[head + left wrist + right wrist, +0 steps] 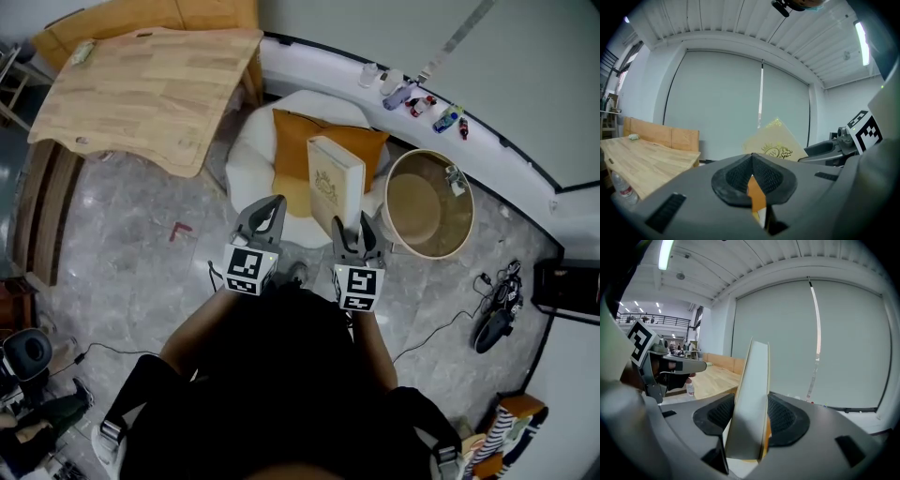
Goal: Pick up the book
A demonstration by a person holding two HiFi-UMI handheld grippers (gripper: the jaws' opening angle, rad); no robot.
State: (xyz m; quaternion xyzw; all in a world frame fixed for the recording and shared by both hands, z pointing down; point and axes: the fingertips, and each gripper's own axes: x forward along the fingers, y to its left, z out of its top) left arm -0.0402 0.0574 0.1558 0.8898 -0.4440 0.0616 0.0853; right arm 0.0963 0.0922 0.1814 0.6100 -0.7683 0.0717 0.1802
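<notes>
step: pick-up judged nearly done | book [336, 183] is clamped upright by the right gripper [356, 230], seemingly lifted off the orange cushion [298, 141] | left gripper [265, 214] is closed, empty | left: book to be held steady

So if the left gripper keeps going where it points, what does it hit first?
Probably the orange cushion on the white seat, just past the left gripper's shut tips. The book in the right gripper sits right of that line. Height is unclear.
</notes>
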